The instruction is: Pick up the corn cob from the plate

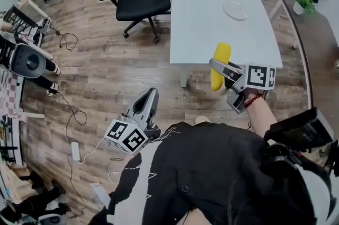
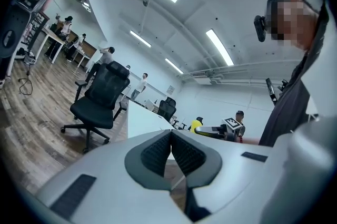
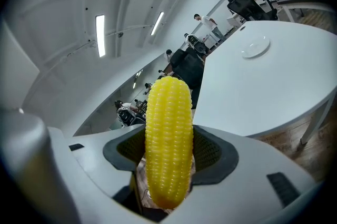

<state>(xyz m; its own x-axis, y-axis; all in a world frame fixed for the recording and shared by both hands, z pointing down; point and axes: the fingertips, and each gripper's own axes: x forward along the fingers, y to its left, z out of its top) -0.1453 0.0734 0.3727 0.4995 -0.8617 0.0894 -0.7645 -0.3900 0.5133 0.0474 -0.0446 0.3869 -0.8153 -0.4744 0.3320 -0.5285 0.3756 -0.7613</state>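
The left gripper [image 1: 150, 96] hung low at the person's side over the wood-plank floor [image 1: 106, 70], its grey ribbed jaws pressed together on nothing. It looked parked out of the way, since the job called for only one tool. To its right, the bright yellow corn cob [image 1: 220, 60] stood nearly upright in the right gripper [image 1: 217, 69]. That gripper's dark padded jaws pinched the cob around its lower half and left the rounded tip well clear above, a hold that probably kept the knobbly cob from rolling in the grip. The cob was in the air at the near edge of the white rectangular bench [image 1: 201, 17], well apart from the small pale round plate [image 1: 235, 10], which lay bare farther back on the bench top. With the cob off the plate and nothing beneath it, the pick-up looked as good as done. The chief risk appeared to be the smooth kernels slipping if the squeeze slackened.
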